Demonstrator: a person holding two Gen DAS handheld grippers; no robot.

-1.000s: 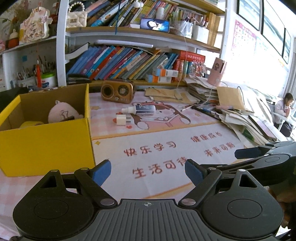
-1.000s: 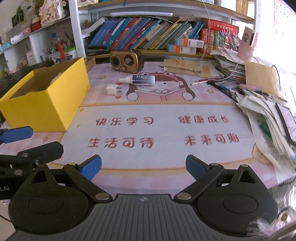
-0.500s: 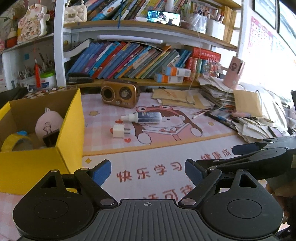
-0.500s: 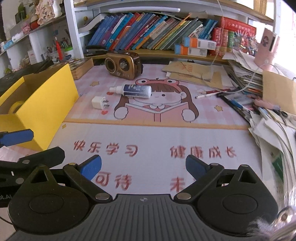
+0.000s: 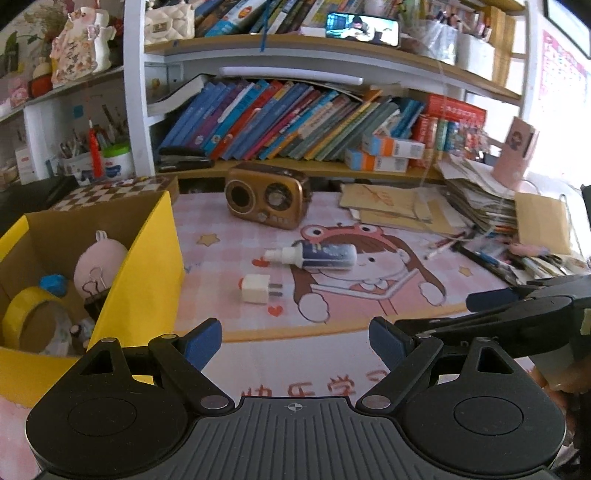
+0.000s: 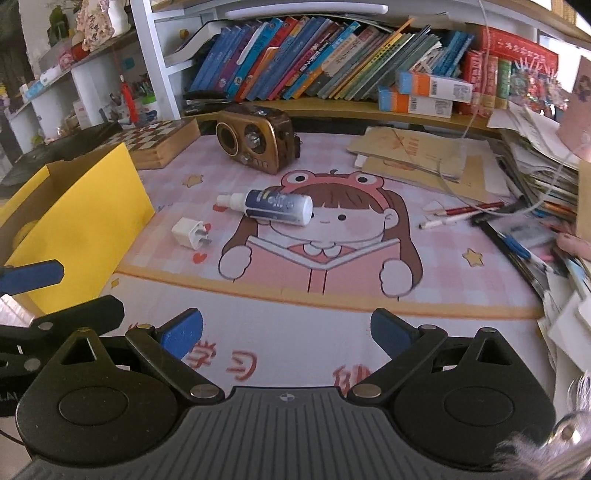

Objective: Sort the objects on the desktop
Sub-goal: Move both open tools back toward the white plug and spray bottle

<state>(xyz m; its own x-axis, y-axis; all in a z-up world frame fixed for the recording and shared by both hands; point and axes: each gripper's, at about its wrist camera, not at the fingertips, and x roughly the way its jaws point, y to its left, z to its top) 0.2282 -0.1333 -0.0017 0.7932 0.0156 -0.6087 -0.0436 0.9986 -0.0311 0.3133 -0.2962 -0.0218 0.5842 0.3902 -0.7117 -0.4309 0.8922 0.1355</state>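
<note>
I bring both grippers, left gripper (image 5: pixel 295 341) and right gripper (image 6: pixel 286 330), forward over the mat (image 6: pixel 295 306) toward its back edge; bottle (image 6: pixel 275 206) and charger (image 6: pixel 188 233) now sit nearer.

Leaning books (image 5: pixel 280 122) are shelved behind the desk, with orange-and-white boxes (image 5: pixel 388 151) laid beside them and a black stapler (image 5: pixel 183 155) at their left. A phone (image 5: pixel 362 27) is propped on the upper shelf. Pens are kept in a cup (image 5: pixel 79 162) at the far left. Papers (image 5: pixel 476 192) are stacked at the right, a pink box (image 5: pixel 515 151) set on top.
</note>
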